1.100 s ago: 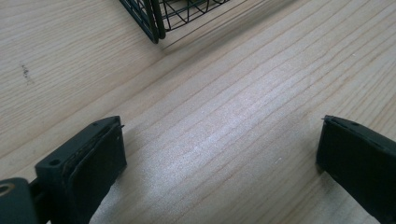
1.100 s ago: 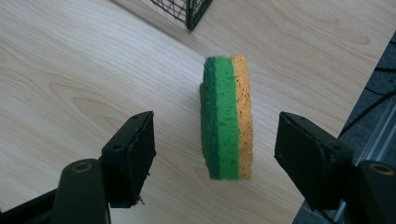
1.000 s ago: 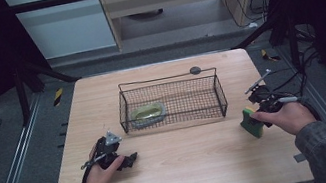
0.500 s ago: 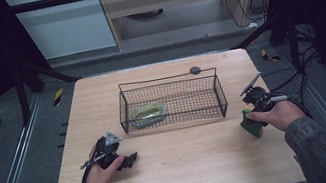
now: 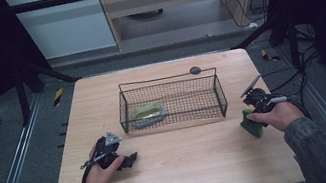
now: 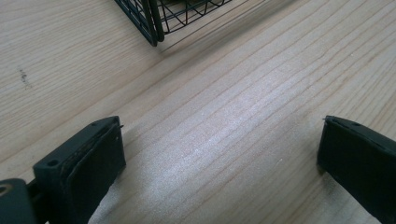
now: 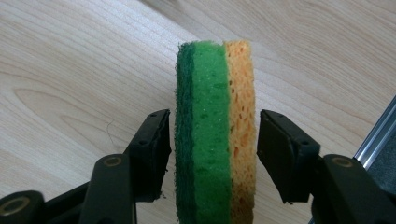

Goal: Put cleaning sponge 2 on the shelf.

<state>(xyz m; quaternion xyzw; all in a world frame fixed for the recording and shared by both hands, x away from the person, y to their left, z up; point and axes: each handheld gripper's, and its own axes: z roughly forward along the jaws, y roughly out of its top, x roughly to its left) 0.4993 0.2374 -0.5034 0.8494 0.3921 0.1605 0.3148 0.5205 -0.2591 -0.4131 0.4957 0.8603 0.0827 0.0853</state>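
Note:
A sponge (image 7: 215, 130) with a green scouring side and a yellow side stands on edge on the wooden table (image 5: 189, 168), near its right edge (image 5: 251, 125). My right gripper (image 7: 214, 135) straddles it from above, and its jaws have just been closing. A narrow gap remains on each side, so the pads do not press on it. A hand holds this gripper (image 5: 252, 115) over the sponge. My left gripper (image 5: 130, 159) rests on the table at the front left. Its jaws stand wide open (image 6: 219, 140) over bare wood.
A black wire basket (image 5: 168, 78) stands at the table's middle with a greenish item (image 5: 147, 112) in its left end; its corner (image 6: 154, 23) lies ahead of my left gripper. A small dark disc (image 5: 195, 70) lies behind the basket. The table's right edge is close to the sponge.
The right hand has come down and slightly left over the sponge, so the jaws now flank it. The left hand has not moved.

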